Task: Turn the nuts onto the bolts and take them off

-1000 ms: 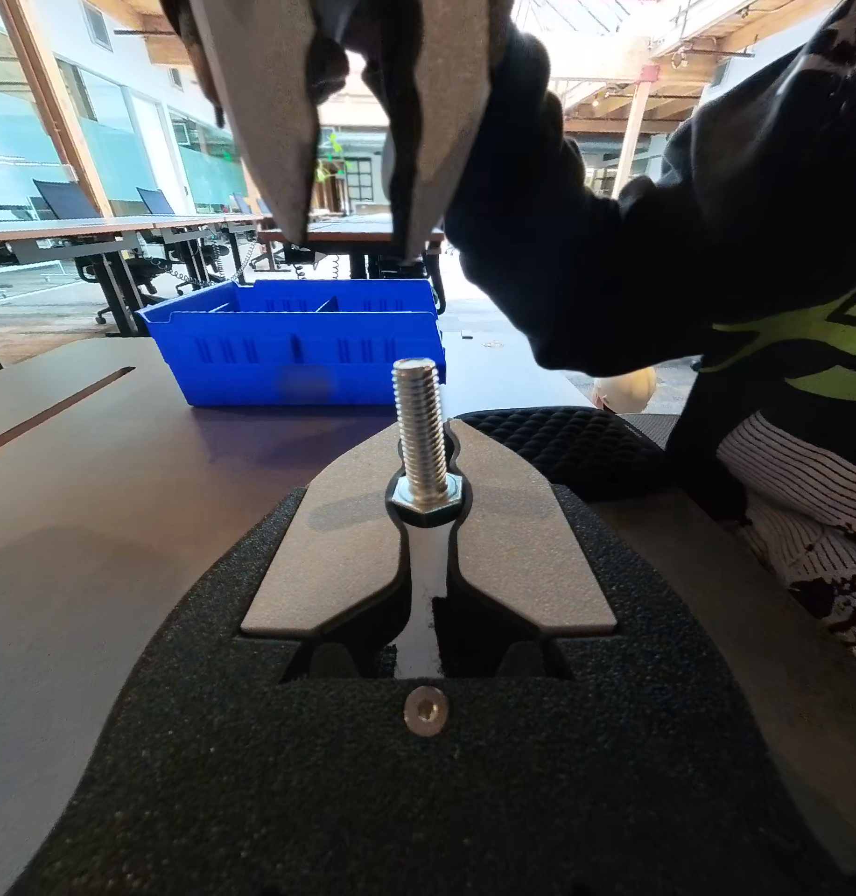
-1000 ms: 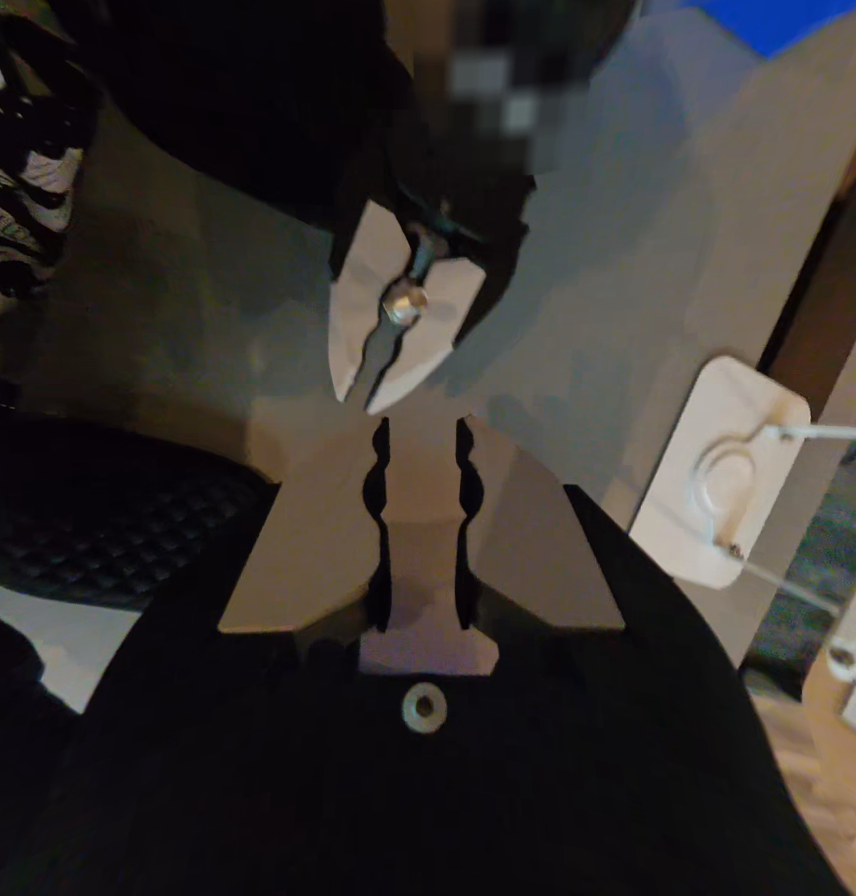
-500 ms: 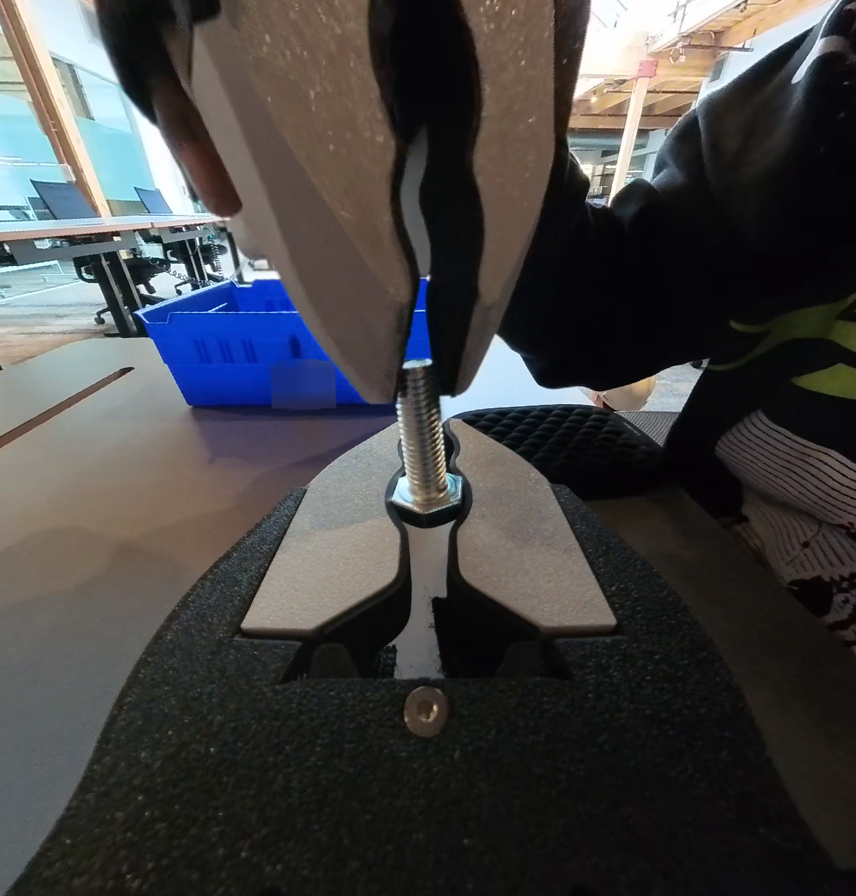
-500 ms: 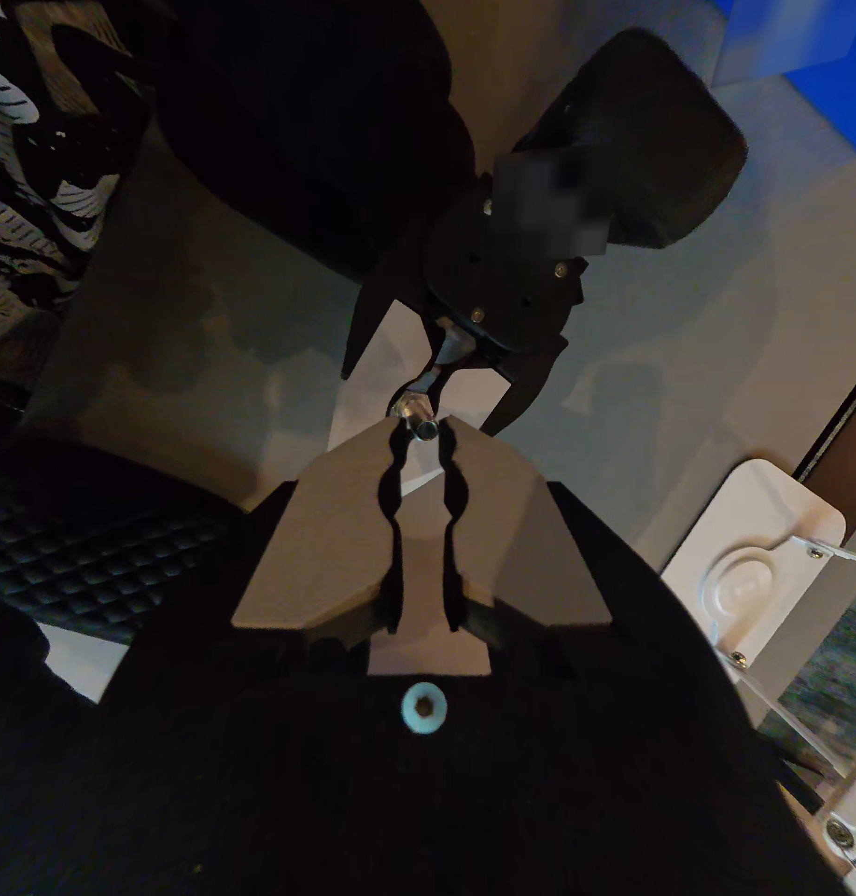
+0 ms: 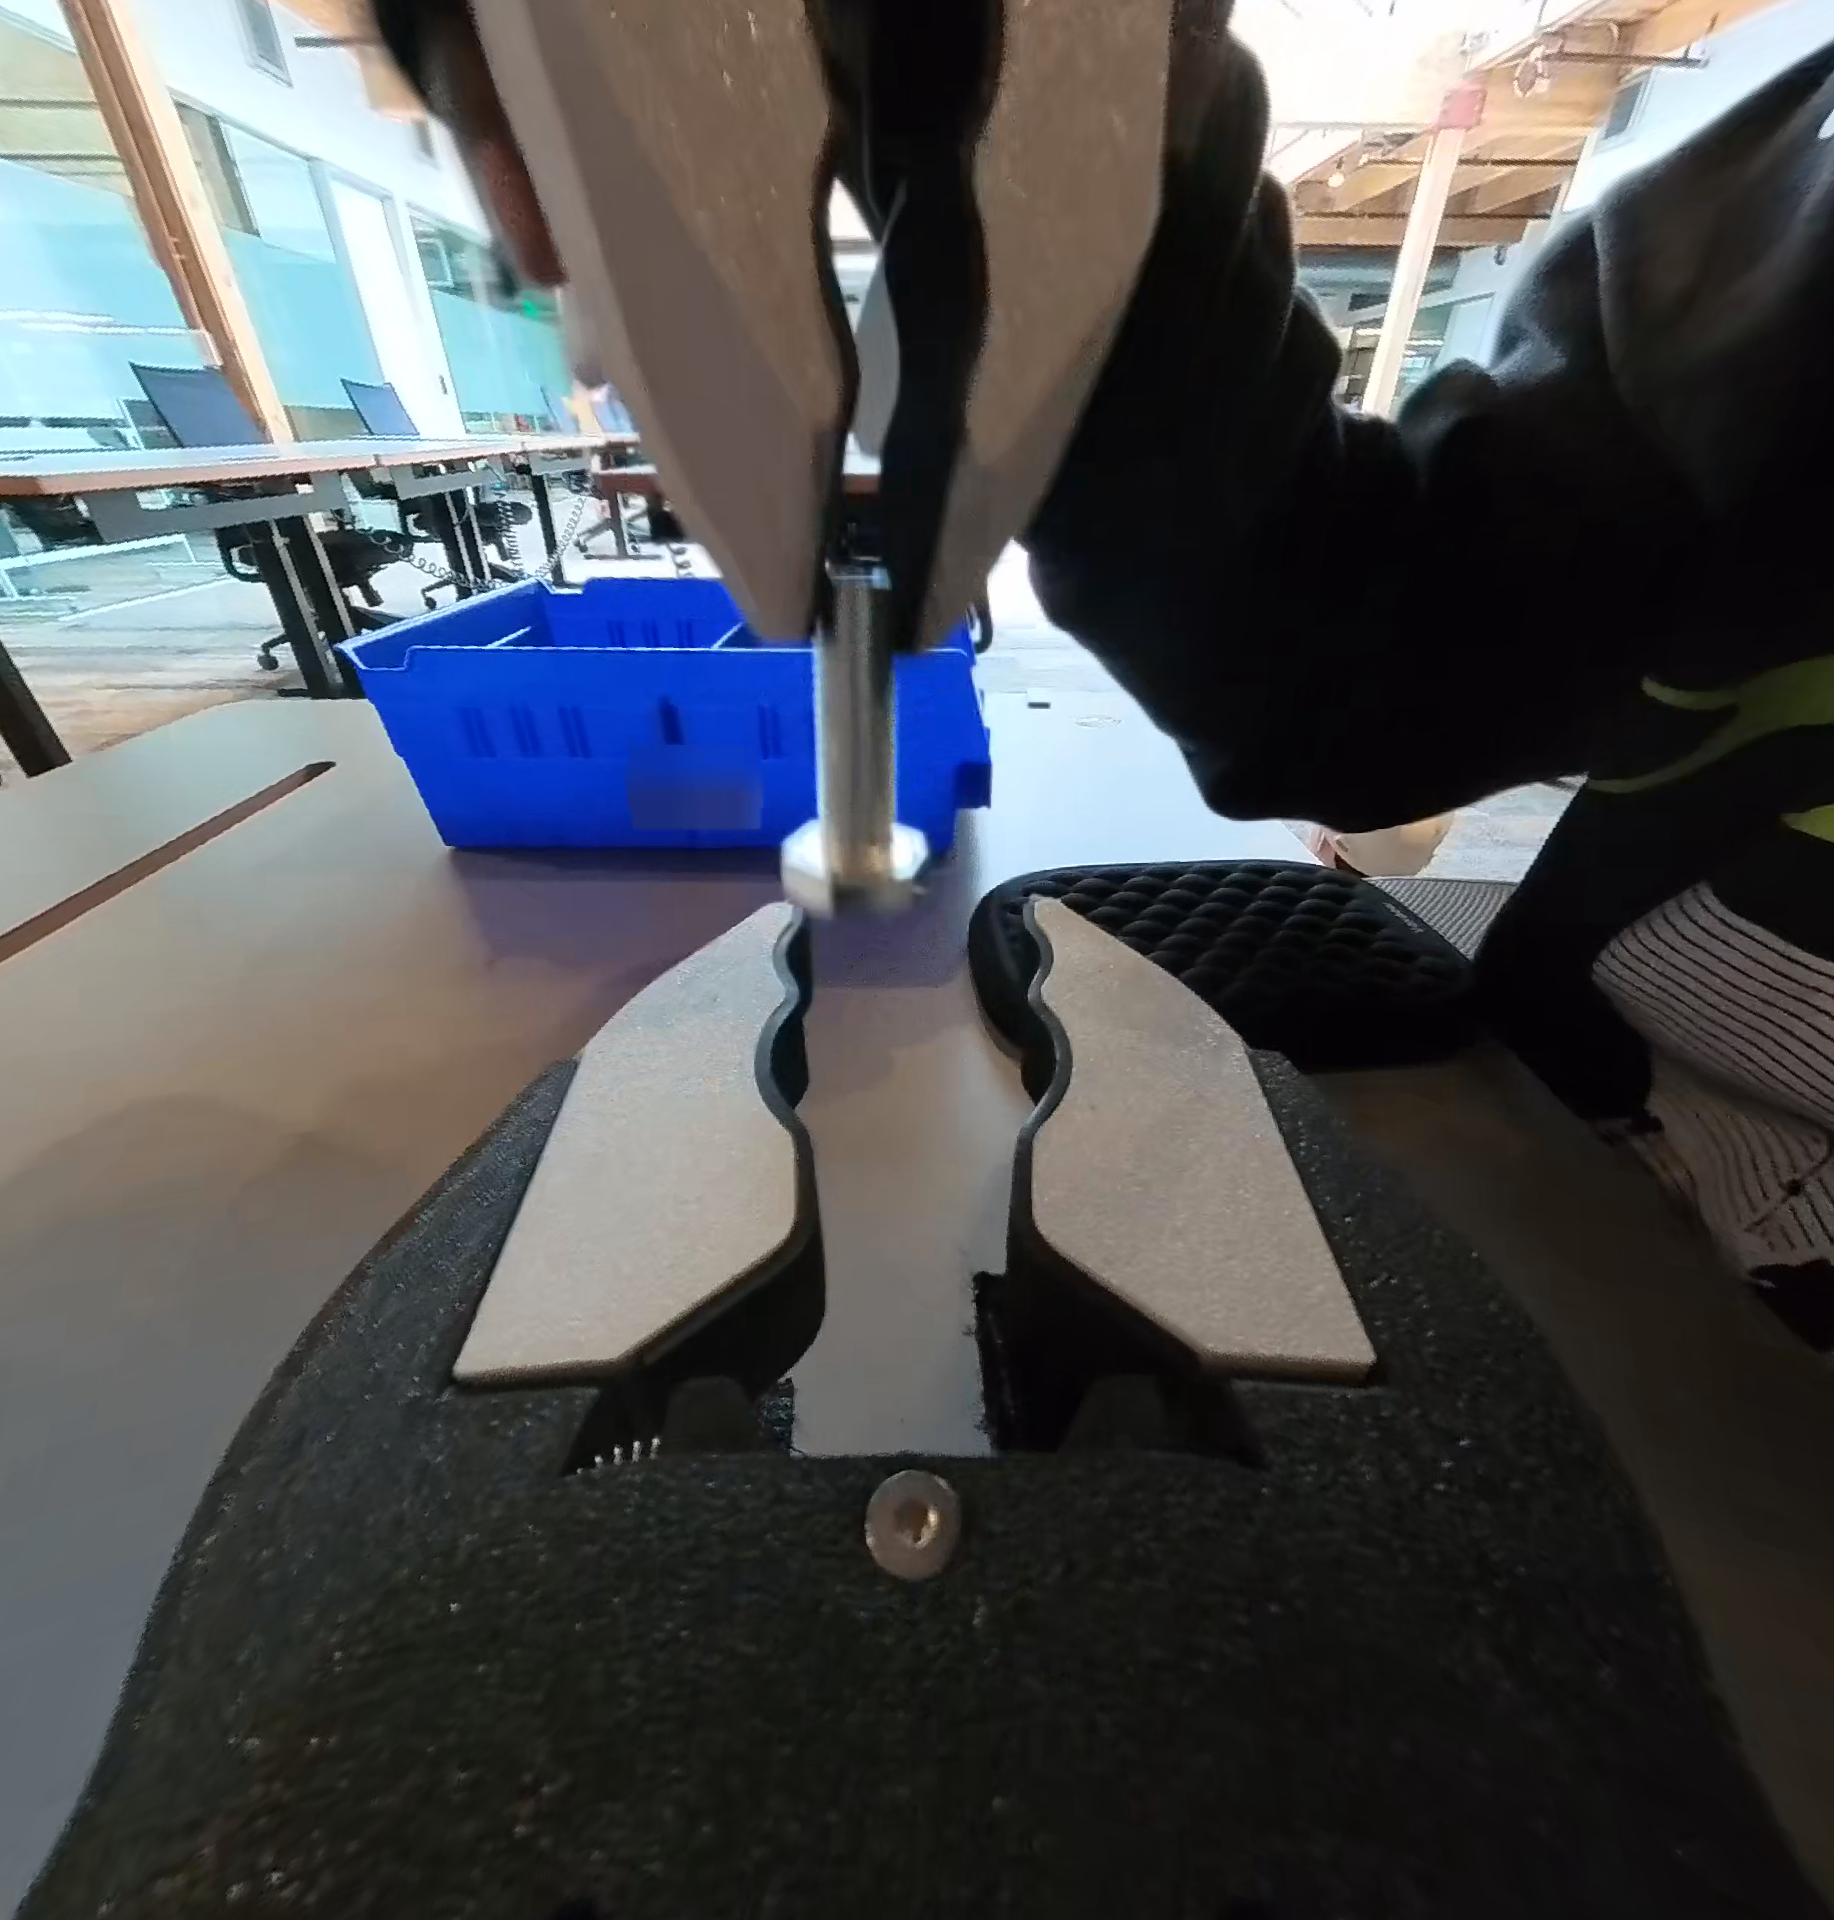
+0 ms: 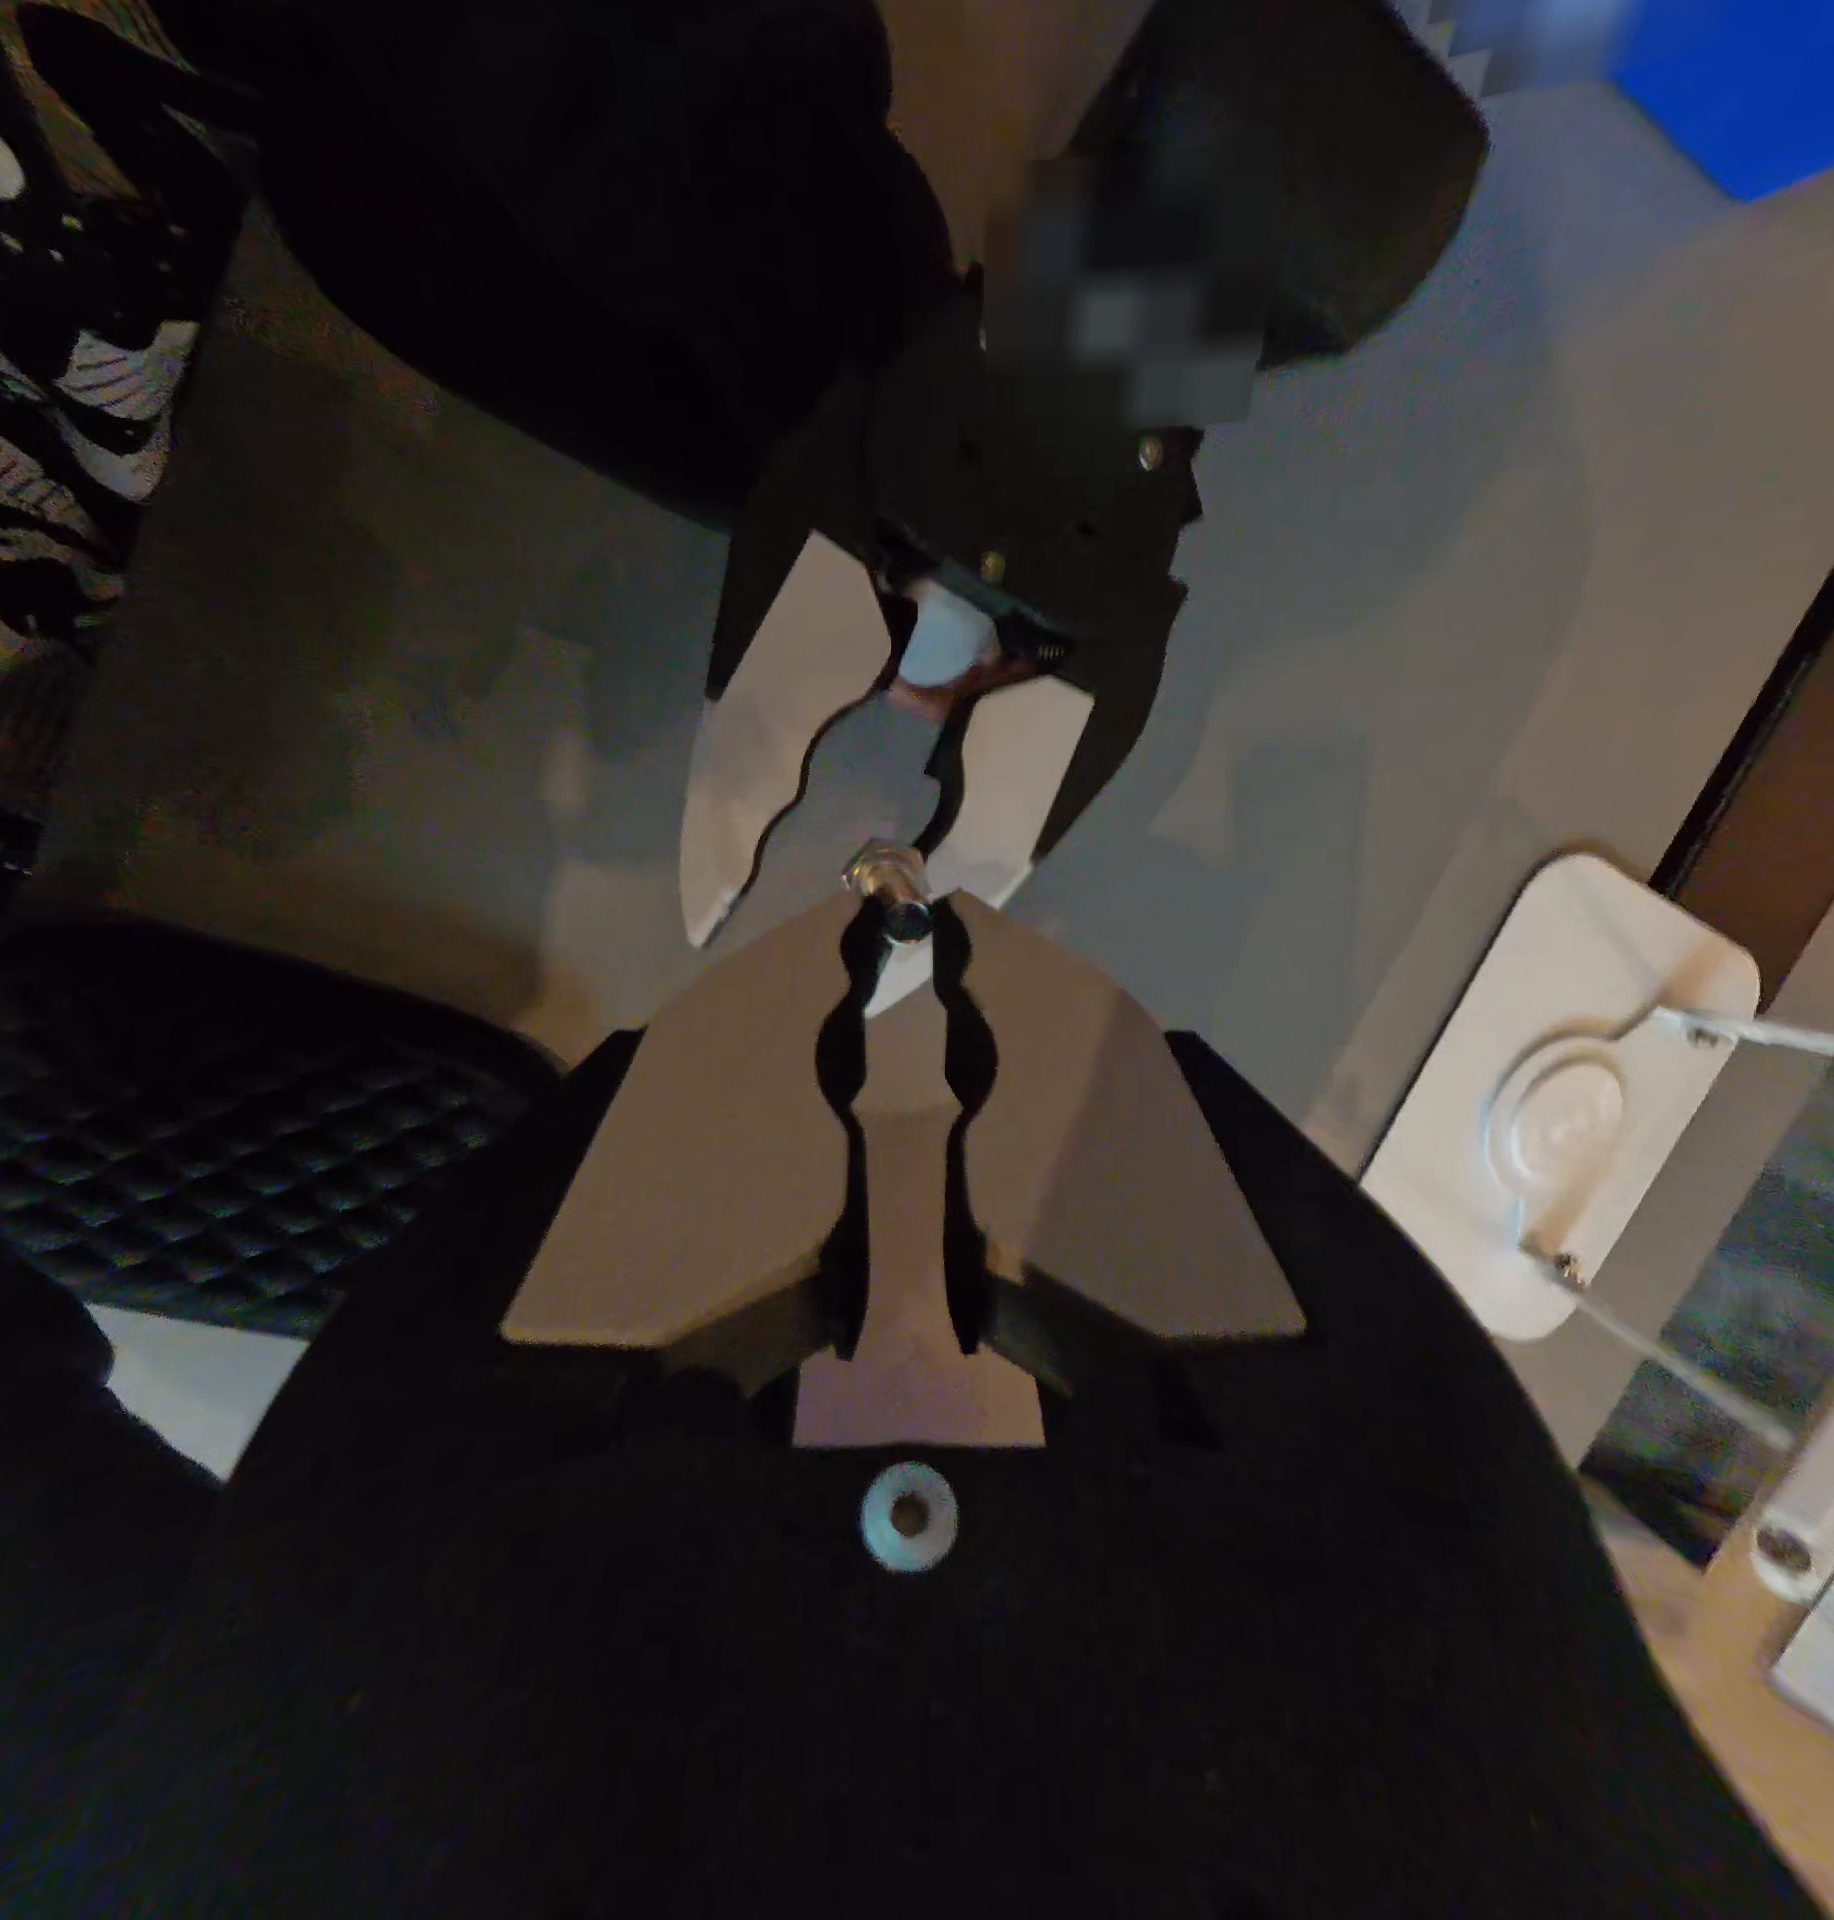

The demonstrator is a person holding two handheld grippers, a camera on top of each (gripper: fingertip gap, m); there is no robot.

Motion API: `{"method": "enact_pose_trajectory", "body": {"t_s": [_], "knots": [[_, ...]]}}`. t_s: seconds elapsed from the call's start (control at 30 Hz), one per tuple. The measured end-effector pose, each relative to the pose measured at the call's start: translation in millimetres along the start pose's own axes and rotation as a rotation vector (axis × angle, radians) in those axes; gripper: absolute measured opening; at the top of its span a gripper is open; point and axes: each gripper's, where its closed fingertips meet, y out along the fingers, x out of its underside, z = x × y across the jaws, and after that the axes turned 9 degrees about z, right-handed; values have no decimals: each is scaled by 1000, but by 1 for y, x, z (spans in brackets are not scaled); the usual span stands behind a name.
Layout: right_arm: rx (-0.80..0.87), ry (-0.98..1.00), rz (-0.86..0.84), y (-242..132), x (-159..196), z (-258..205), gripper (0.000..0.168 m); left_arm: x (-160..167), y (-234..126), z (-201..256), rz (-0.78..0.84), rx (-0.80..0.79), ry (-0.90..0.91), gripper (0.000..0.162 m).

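Observation:
A silver bolt (image 5: 856, 727) hangs upright over the table with its hex head (image 5: 856, 864) at the bottom. My right gripper (image 5: 856, 623) comes down from above and is shut on the bolt's top end. In the right wrist view the right gripper (image 6: 897, 920) pinches the bolt (image 6: 887, 883) at its fingertips. My left gripper (image 5: 913, 914) is open and empty, and the bolt head sits just above and between its fingertips. One of its fingers (image 6: 778, 748) shows past the bolt in the right wrist view. I see no nut.
A blue bin (image 5: 580, 748) stands on the brown table (image 5: 217, 1039) behind the bolt. A black textured pad (image 5: 1256, 956) lies to the right. A person's dark sleeve (image 5: 1412, 582) reaches in from the right. A white plate with wires (image 6: 1567, 1101) sits at the table edge. The tips of one gripper are about 6 cm away from the tips of the other.
The right gripper came down and shut on the bolt's top end. The left gripper opened and let go of the bolt head. The bolt now hangs a little higher, from the right gripper.

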Motion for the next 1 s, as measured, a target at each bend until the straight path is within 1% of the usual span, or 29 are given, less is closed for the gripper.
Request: {"method": "enact_pose_trajectory", "body": {"t_s": [0.1,0.2,0.37,0.53,0.63,0.8,0.9,1.0], "knots": [[51,73,-31,-20,18,-4,9,-2,-1,-2,10,-11,0,41],[130,181,-81,-43,47,-11,9,-3,-1,-3,15,-19,4,43],[278,426,-173,-84,105,-34,9,-3,-2,-3,12,-25,3,43],[411,736,-264,-119,174,-71,9,-5,-2,-4,23,-27,-2,43],[463,875,-272,-128,203,-89,9,-3,-1,-3,18,-24,-7,42],[519,1039,-292,-133,242,-107,9,-1,-1,-4,13,-27,-13,42],[514,1105,-336,-131,264,-117,9,-1,-1,-6,15,-32,-18,42],[501,1130,-371,-130,283,-123,9,-2,-2,-6,21,-33,-20,42]]}}
